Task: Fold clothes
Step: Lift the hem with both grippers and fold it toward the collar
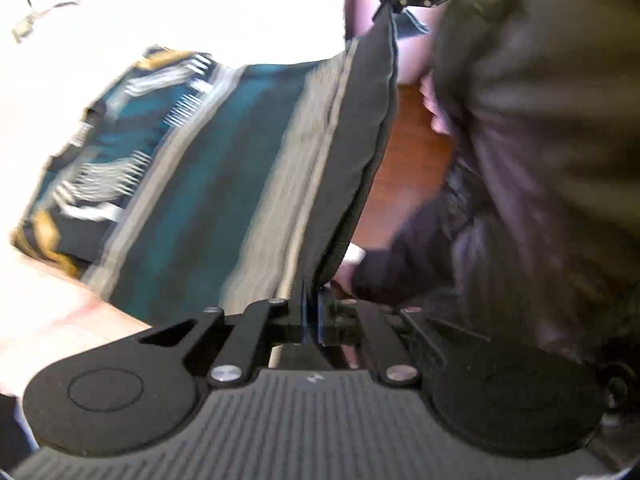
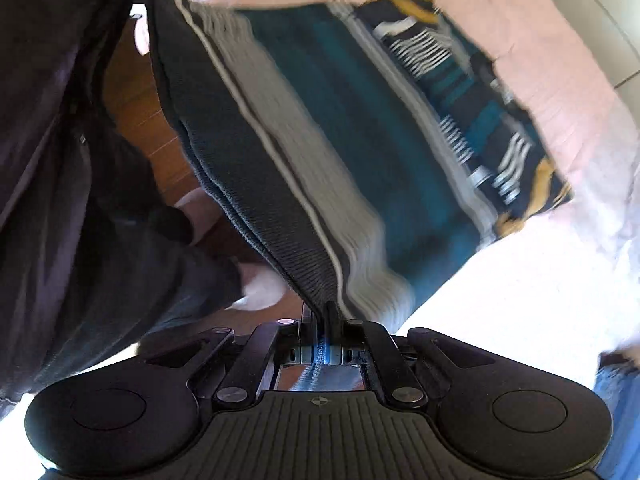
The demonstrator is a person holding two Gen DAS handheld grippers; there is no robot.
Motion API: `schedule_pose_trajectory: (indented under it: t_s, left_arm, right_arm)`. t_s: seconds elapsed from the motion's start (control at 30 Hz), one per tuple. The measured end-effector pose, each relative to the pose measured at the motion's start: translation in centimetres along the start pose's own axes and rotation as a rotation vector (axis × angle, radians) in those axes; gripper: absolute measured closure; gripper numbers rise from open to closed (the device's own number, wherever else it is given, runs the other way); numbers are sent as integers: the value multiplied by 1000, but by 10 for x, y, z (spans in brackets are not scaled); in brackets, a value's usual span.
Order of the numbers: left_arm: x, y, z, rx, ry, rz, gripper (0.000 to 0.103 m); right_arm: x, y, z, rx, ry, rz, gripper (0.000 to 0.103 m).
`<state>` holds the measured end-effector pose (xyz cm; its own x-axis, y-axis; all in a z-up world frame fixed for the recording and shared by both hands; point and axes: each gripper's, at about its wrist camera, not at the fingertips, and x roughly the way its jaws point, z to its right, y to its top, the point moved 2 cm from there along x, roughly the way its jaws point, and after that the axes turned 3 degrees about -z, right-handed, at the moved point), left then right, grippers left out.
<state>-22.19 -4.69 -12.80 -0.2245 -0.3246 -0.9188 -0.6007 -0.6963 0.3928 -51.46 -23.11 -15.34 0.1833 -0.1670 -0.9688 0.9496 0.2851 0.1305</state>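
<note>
Pale pink bedding [image 1: 48, 312] covers the bed, and a brown wood floor [image 1: 416, 168] shows beside it, where a person in dark clothes [image 1: 540, 140] stands.

On the left, the left gripper [image 1: 311, 312] is clamped tight on the dark ribbed hem of a striped sweater [image 1: 224, 200]. The sweater is teal, grey and dark, with a comb-like pattern at its far end. From those fingers the hem runs straight ahead to the other gripper, seen at the top of the left view.

On the right, the right gripper [image 2: 320, 322] pinches the same hem at its other corner, with knit bunched between the fingers. The sweater [image 2: 340, 120] stretches away from both grippers onto the bed, and its patterned end lies on the bedding [image 2: 520, 280].

So the hem is pulled tight between the two grippers, both equally near it. I think the held edge would be carried forward over the body toward the far end, both hands moving together. Both pictures are blurry.
</note>
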Motion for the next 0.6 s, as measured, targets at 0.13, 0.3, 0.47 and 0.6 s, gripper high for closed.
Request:
schedule_pose_trajectory:
  t_s: [0.13, 0.3, 0.47, 0.6]
  left_arm:
    - [-23, 22, -52, -2, 91, 61, 101]
    - [-47, 49, -122, 5, 190, 117, 101]
    - [-50, 75, -191, -10, 249, 117, 100]
    - [-32, 99, -247, -60, 268, 90, 100]
  right_arm:
    - [-18, 24, 66, -35, -117, 43, 102]
    - [-36, 51, 127, -47, -239, 95, 102]
    - [-42, 75, 180, -49, -280, 133, 102]
    - [-26, 94, 239, -61, -247, 149, 102]
